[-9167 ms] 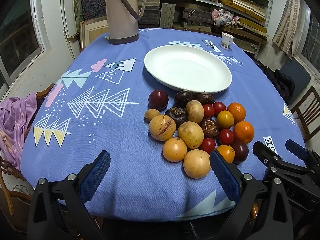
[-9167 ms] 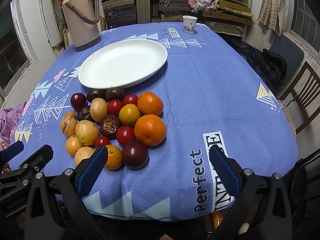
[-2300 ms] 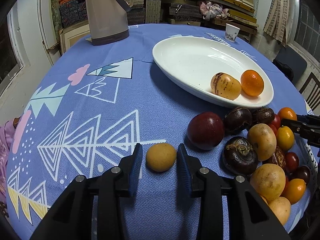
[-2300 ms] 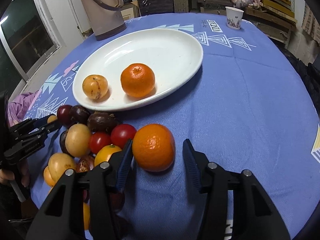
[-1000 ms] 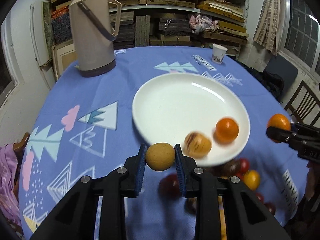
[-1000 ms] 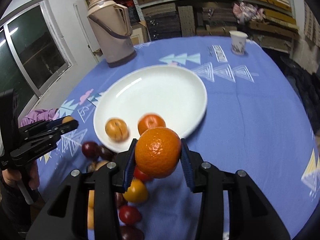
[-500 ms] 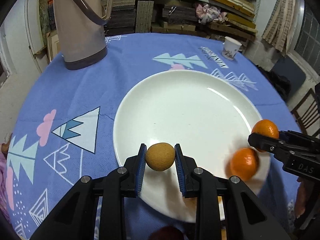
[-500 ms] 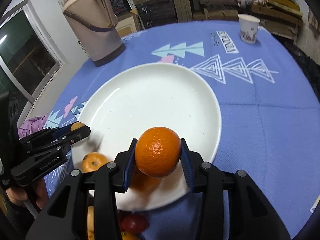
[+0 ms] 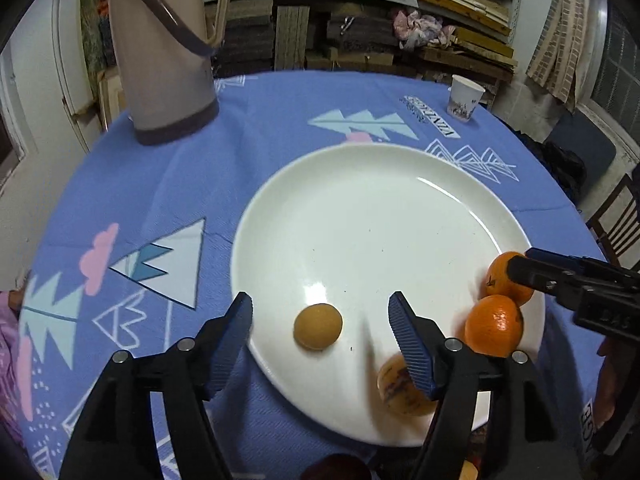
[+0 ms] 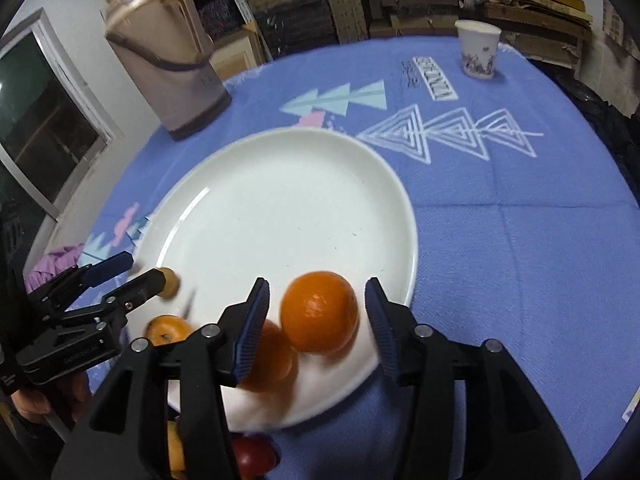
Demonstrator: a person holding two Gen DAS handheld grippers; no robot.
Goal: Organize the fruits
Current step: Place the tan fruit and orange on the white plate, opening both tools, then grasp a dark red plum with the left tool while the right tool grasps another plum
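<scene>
Four fruits lie on the white plate (image 9: 360, 184); both the left hand-held gripper (image 9: 320, 312) and right hand-held gripper (image 10: 316, 312) gape wide and empty, with a red fruit (image 10: 256, 454) among those awaiting transfer.

Table: a blue patterned tablecloth (image 9: 248, 168) is covering it.
Back wall: shelves (image 9: 400, 12) are sagging with stacked boards.
Left: a dark window (image 10: 36, 120) is sitting in a white wall.
Right edge: a wooden chair (image 9: 618, 226) is standing close by.
</scene>
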